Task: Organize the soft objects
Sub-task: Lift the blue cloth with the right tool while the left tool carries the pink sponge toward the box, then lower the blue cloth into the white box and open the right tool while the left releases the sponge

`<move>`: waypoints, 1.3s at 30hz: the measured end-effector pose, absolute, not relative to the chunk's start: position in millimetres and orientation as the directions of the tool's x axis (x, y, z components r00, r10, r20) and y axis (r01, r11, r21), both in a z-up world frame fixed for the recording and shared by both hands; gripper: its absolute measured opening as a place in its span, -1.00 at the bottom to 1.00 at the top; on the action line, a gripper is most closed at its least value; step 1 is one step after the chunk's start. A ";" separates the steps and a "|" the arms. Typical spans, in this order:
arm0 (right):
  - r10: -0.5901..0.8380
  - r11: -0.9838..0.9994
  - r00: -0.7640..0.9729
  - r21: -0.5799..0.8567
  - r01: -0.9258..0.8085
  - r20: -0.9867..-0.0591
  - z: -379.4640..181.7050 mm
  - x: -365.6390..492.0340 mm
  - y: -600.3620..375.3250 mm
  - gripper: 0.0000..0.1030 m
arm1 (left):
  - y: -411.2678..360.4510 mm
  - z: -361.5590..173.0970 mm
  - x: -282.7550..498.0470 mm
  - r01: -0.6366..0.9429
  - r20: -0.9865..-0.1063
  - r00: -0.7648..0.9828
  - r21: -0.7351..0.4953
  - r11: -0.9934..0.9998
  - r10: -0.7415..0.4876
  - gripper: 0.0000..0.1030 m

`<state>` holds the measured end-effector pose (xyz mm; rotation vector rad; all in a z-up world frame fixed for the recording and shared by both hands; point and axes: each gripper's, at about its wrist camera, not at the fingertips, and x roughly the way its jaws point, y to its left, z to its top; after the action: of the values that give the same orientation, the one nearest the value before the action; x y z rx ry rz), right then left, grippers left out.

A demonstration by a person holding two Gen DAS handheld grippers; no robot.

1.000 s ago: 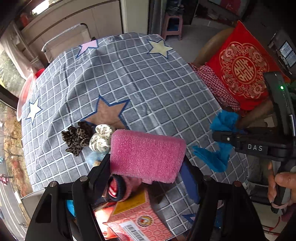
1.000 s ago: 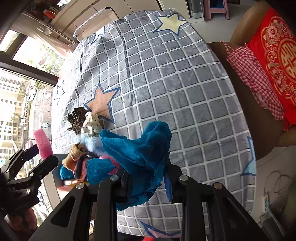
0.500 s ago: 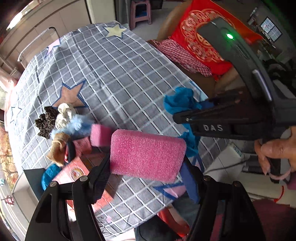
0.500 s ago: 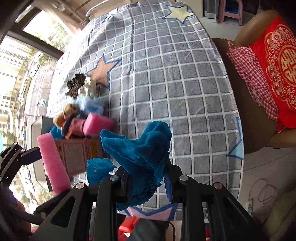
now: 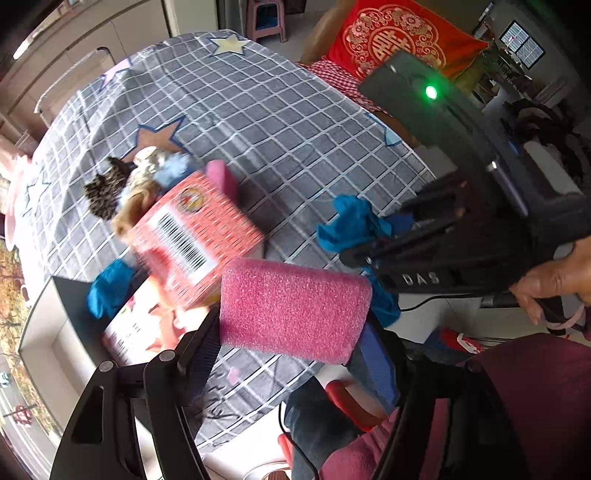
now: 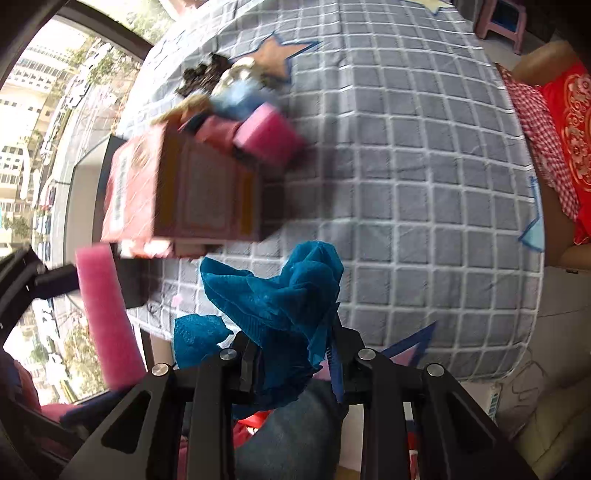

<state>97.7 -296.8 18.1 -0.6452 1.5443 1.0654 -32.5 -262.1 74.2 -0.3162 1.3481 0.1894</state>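
Note:
My left gripper [image 5: 291,332] is shut on a pink foam sponge [image 5: 295,306], held in the air off the table's near edge; the sponge also shows in the right wrist view [image 6: 107,317]. My right gripper [image 6: 291,354] is shut on a blue cloth [image 6: 280,295], also seen in the left wrist view [image 5: 354,225]. A red cardboard box [image 5: 192,236] stands on the grey checked tablecloth [image 5: 277,122], with a second pink sponge [image 6: 266,136] and a pile of scrunchies [image 5: 125,181] behind it. Another blue cloth [image 5: 110,288] lies by the box.
A red cushion [image 5: 399,33] rests on a chair beyond the table's right side. A pink stool [image 5: 266,18] stands on the floor at the back. The person's legs [image 5: 325,417] are below the near table edge. A window [image 6: 44,110] is on the left.
Both grippers have pulled back and away from the table with the sponge and the cloth still held. The red box and the soft pile now lie farther ahead.

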 end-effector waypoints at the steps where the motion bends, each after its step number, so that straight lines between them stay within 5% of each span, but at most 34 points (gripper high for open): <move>1: 0.134 0.441 -0.261 0.293 -0.848 -0.956 18.3 89.0 -294.9 -0.44 | -257.8 75.9 -41.7 -0.325 -0.975 0.220 -0.112 0.939 -0.040 0.44; 24: 0.084 0.095 -0.313 0.320 -0.943 -0.946 60.1 -72.9 -188.5 -0.44 | -139.4 76.3 -231.5 -0.778 -0.956 0.250 -0.105 0.619 0.152 0.44; 39: 0.059 -0.075 -0.309 0.305 -0.949 -0.949 64.7 -145.7 -120.2 -0.44 | -109.0 46.1 -310.7 -0.928 -0.969 0.134 -0.049 0.370 0.209 0.44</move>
<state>-145.7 -120.2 64.7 -1.0398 1.3492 1.5184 -310.7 -109.0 46.1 -0.8163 1.1264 0.9728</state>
